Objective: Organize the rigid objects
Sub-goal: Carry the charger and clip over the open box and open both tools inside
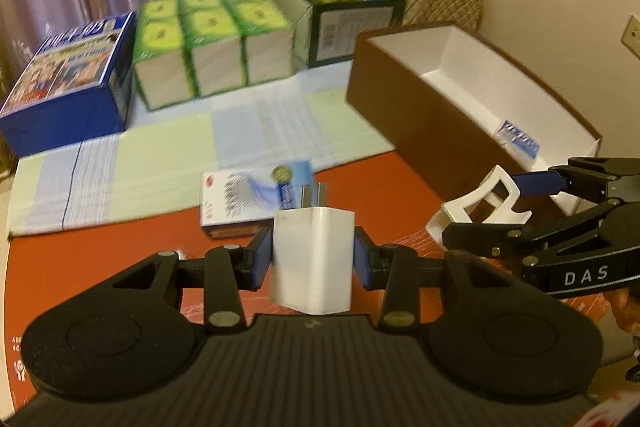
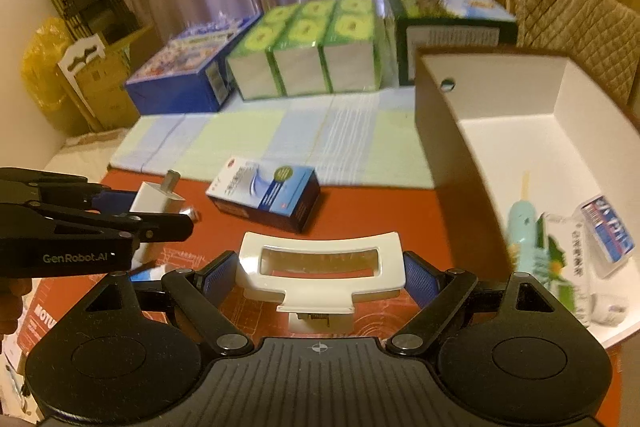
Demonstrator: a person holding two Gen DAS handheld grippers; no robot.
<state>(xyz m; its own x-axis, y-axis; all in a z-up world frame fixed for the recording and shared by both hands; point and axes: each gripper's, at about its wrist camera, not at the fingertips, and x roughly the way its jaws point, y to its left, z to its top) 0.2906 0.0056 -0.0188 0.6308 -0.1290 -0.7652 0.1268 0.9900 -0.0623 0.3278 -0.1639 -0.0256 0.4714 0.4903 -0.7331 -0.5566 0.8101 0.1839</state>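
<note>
Left wrist view: the left gripper (image 1: 313,263) is clamped by its blue pads on a white plastic plug-in charger block (image 1: 312,259) with two metal prongs pointing away, held clear above the red tabletop (image 1: 120,259). Just beyond it, at twelve o'clock, a small blue-and-white cardboard medicine box (image 1: 256,199) lies flat. At two o'clock sits the open brown storage box with a white inside (image 1: 472,75), a small blue-printed packet in its near corner. The right gripper (image 1: 502,205) enters from three o'clock.

Right wrist view: the right gripper (image 2: 320,273) grasps a white curved plastic bracket with a rectangular window (image 2: 320,259), pads pressing on its two ends. The storage box (image 2: 516,143) lies at two o'clock, already holding a pale green tube-like item and printed packets. The left gripper (image 2: 158,211) with the charger block (image 2: 156,201) is at nine o'clock.

As I judge it, both pieces go into the box. Carry them over the near wall with clearance, bracket first since it is nearer, lower each onto bare white floor, then release, keeping the grippers apart.
</note>
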